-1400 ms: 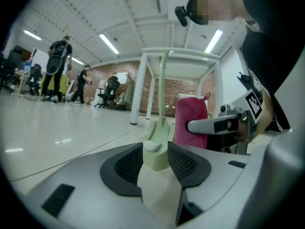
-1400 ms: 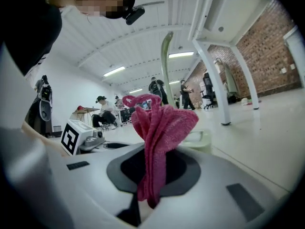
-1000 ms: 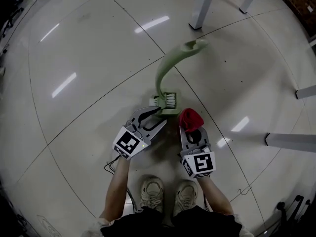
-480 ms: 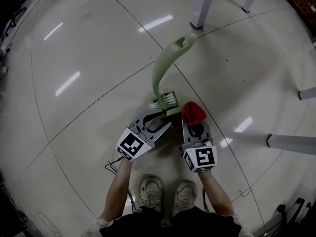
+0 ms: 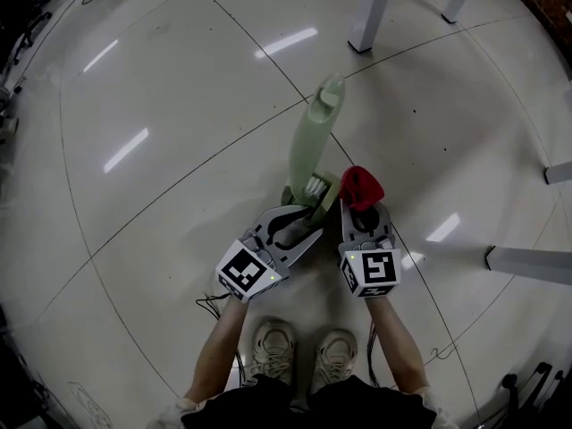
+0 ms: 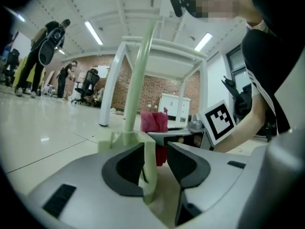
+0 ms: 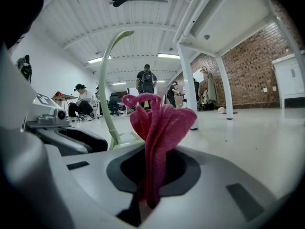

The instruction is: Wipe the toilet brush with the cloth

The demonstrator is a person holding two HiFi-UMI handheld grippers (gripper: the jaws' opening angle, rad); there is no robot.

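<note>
so the toilet brush [image 5: 315, 137], the pale green one, is being held at its bottom end by the left gripper [image 5: 308, 222]. In the left gripper view a flat green piece of the brush base is being pinched between the fingers [image 6: 125, 168], with the handle being shown rising straight up toward 12 o'clock. A sliver of gap is being left beside the 3 o'clock finger up near the tips, but the piece is being clamped lower down.

In the head view the handle is being pointed away from that gripper toward 12 o'clock, and the white bristles are being seen right at the fingertips.

The cloth [image 5: 359, 186], red and all bunched up, is being gripped by the right gripper [image 5: 362, 208]. Its fingers [image 7: 183, 168] are being squeezed together on the fabric, and the wad is being pushed out past the tips. It's being held just at 3 o'clock of the brush head, right beside it; whether it's touching can't be told.

Both grippers are being held side by side over the glossy tiled floor [image 5: 161, 132], with the person's shoes [image 5: 274, 347] at 6 o'clock. White worktop legs [image 5: 370, 12] are being seen around 12 to 1 o'clock, well apart from the brush
</note>
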